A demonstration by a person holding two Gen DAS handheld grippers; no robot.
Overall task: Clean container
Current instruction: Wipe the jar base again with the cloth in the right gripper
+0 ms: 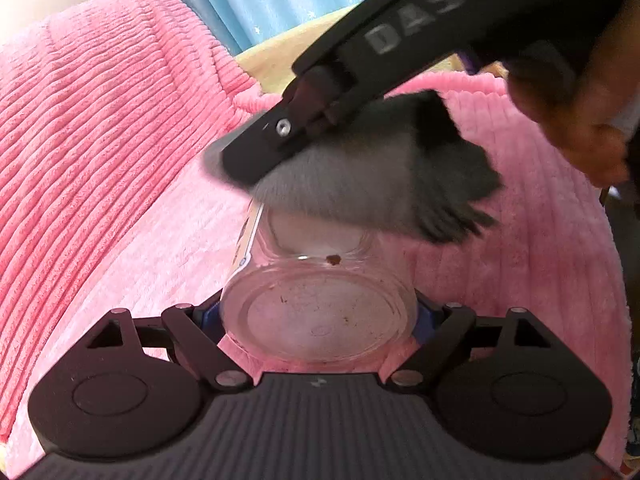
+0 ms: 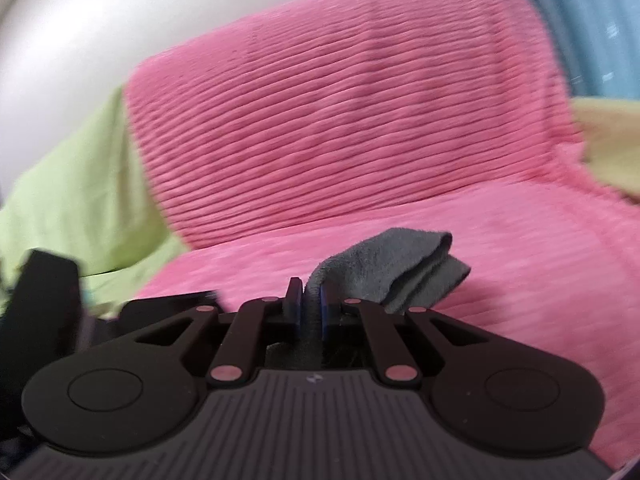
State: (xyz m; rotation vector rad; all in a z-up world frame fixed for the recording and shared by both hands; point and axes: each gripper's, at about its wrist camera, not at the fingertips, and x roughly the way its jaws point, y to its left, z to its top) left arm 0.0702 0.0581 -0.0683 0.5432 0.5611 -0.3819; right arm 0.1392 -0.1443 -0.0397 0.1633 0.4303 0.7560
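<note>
A clear plastic container (image 1: 320,312) with brown specks on its base lies on its side, base toward the left wrist camera. My left gripper (image 1: 320,316) is shut on it, blue pads against its sides. Above its far end, my right gripper (image 1: 240,160) comes in from the upper right, shut on a folded grey cloth (image 1: 360,176) that blurs over the container's mouth. In the right wrist view the right gripper (image 2: 310,312) pinches the grey cloth (image 2: 392,272), whose loose end hangs to the right. The container's mouth is hidden by the cloth.
A pink ribbed blanket (image 1: 100,140) covers the seat and backrest behind everything. A green fabric (image 2: 72,200) lies at the left in the right wrist view and a yellow one (image 2: 608,144) at the right. A person's hand (image 1: 580,112) holds the right gripper's handle.
</note>
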